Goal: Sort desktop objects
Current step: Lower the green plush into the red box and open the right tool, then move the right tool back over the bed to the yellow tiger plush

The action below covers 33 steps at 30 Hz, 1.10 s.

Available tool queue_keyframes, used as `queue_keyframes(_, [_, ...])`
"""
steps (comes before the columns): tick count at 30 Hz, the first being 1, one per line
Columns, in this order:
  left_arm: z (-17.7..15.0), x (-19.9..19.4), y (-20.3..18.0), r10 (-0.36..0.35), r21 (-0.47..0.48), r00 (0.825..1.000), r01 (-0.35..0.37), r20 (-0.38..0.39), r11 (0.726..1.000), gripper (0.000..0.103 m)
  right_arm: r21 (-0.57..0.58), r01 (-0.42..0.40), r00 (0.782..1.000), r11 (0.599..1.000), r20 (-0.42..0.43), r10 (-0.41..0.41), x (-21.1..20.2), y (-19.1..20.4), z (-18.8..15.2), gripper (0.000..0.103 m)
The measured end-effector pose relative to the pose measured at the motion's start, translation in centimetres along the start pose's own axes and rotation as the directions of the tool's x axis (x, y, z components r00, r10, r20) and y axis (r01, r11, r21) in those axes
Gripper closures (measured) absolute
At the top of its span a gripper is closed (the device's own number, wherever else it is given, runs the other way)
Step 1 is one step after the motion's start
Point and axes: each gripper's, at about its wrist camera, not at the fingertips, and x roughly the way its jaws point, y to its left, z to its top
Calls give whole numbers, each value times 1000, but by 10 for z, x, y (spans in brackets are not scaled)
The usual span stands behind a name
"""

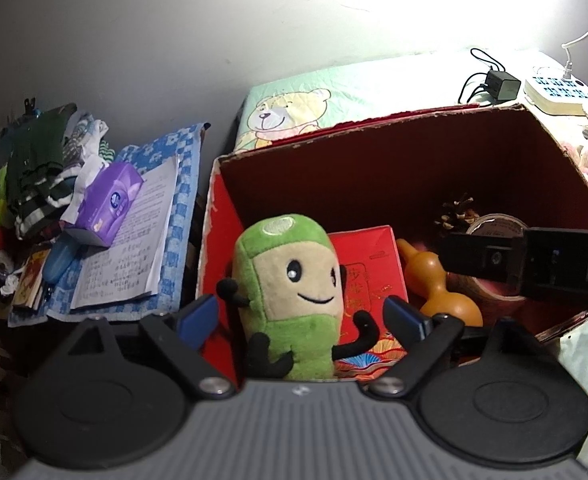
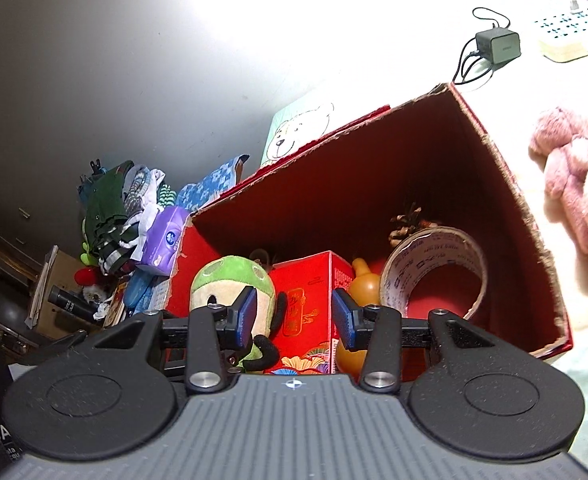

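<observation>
The green plush toy [image 1: 290, 300] stands upright in the red cardboard box [image 1: 374, 168], leaning by a red gift box [image 1: 366, 276]. The left gripper [image 1: 300, 316] is nearer, its released fingers either side of the toy; the right gripper [image 2: 292, 316] hovers empty, fingers apart

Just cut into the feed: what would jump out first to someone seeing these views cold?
The green plush with a smiling face, standing at the near left of the big red box, between the open left gripper fingers. Beside it inside sit a small red carton, an orange gourd and a tape roll. A pink plush lies outside to the right.
</observation>
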Motion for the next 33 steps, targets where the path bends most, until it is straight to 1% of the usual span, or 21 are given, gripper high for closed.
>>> queue_keyframes(7, [3,-2,-7,-11,-1,1000,11,-13,1000,12,-9,21,999,1000,31,-21,-12,-4,0,58])
queue_keyframes(17, [12,-16,-31,-13,-5,1000,13,3,1000,10,-23,-1,998,1000,61,2,-36,-17,6,57])
queue_keyframes(25, [17,-30,-65,-5,-13,1000,5,5,1000,10,-36,-15,997,999,71,18,-63,-40,17,55])
queue_keyframes(27, [18,-34,-74,-7,-16,1000,7,6,1000,10,-37,-15,997,999,71,17,-69,-47,20,53])
queue_keyframes(33, [22,-45,-105,-9,-16,1000,9,10,1000,10,-43,-8,997,999,81,12,-92,-71,27,52])
